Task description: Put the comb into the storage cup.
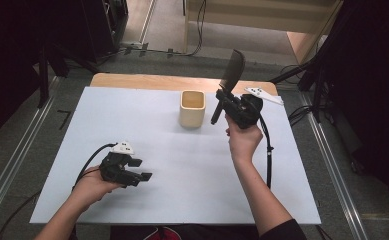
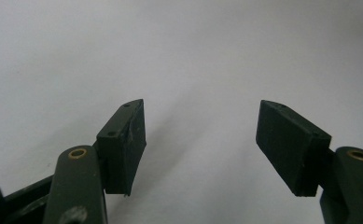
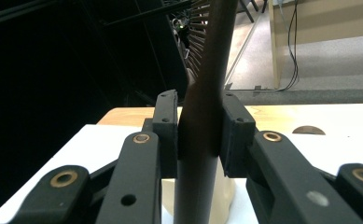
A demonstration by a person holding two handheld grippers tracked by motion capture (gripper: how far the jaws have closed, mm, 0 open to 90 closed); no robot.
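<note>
Black spatula is clamped by its handle in the right gripper, raised just right of the cream square holder, blade up and tilted, handle end pointing down beside the holder's rim. In the right gripper view the jaws pinch the dark handle from both sides. Risks, as I judge them: the handle end clips the rim and tips or shoves the light holder, or the smooth handle swivels in the pinch since the blade is top-heavy. Left gripper rests released, nothing between its jaws, well left of and nearer the person than the holder. White table is bare around the holder, with its far edge just behind.
</note>
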